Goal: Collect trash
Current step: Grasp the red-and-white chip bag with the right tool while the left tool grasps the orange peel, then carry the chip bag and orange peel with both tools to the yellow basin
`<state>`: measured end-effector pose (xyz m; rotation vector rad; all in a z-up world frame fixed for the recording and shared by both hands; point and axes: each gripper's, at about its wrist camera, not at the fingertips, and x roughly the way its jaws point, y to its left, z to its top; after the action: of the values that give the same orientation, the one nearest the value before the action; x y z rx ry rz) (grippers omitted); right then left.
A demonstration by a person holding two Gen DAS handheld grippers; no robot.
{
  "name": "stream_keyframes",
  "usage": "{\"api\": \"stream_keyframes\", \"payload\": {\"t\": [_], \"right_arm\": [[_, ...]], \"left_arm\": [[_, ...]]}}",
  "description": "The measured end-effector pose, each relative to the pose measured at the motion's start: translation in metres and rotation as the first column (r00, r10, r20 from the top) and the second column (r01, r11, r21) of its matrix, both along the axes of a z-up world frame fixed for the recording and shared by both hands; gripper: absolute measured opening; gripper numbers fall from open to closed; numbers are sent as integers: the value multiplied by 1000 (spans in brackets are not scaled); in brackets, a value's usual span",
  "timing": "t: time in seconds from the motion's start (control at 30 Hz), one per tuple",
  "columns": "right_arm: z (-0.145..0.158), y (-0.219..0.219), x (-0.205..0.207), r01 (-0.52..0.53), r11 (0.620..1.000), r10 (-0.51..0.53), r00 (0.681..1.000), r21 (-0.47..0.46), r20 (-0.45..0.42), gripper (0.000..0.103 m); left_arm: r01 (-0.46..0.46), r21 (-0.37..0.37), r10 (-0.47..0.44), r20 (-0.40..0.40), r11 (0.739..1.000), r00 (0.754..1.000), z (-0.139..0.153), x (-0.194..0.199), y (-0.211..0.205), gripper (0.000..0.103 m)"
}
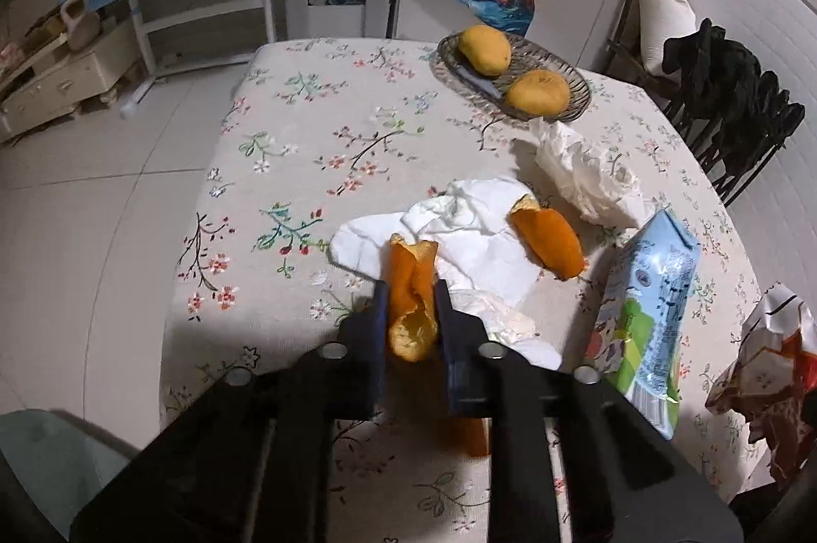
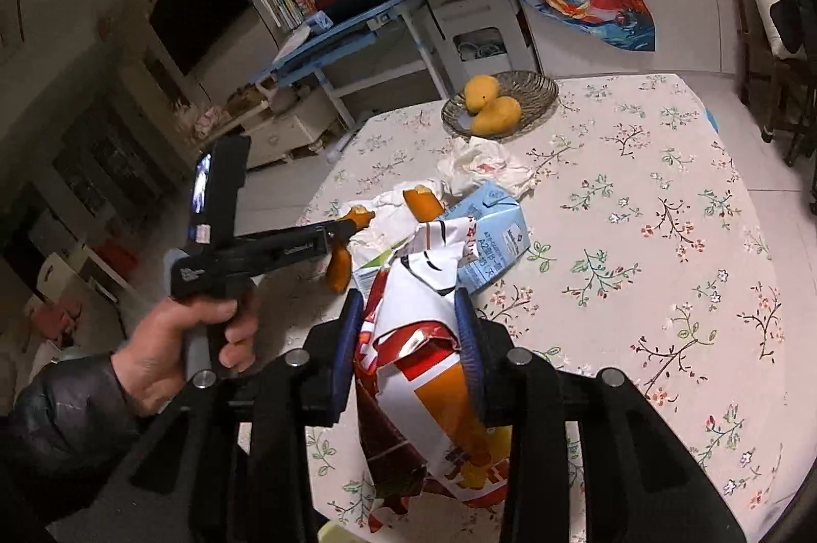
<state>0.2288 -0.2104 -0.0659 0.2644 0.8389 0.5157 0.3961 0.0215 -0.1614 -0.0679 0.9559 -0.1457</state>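
Clamping an orange peel (image 1: 412, 295) in your left gripper (image 1: 412, 292) and the crumpled snack bag (image 2: 424, 338) in your right gripper (image 2: 412, 313), both above the table (image 2: 638, 195), keep each squeeze firm and carry them level so neither slips before you reach a bin

Glossy foil snack bag (image 2: 429, 369), crumpled paper tissue (image 1: 587, 170), cloth tablecloth (image 1: 306, 119).

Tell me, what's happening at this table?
A person is clearing trash with a gripper in each hand. The left gripper is clamped on an orange peel; the right gripper holds a crumpled snack wrapper. Another peel, tissues and a milk carton remain on the table. The fruit bowl sits untouched.
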Motion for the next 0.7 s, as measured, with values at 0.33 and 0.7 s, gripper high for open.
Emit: {"api": "stream_keyframes", "payload": {"t": [0.33, 0.7], "right_arm": [[-3, 5, -12, -9, 1000, 8, 1000, 29, 8, 36], [-10, 4, -27, 21, 999, -21, 1000, 39, 5, 37]], "left_arm": [[-21, -76, 28, 101, 997, 994, 37, -33, 11, 14], [-26, -69, 35, 128, 997, 991, 52, -91, 12, 14]]}}
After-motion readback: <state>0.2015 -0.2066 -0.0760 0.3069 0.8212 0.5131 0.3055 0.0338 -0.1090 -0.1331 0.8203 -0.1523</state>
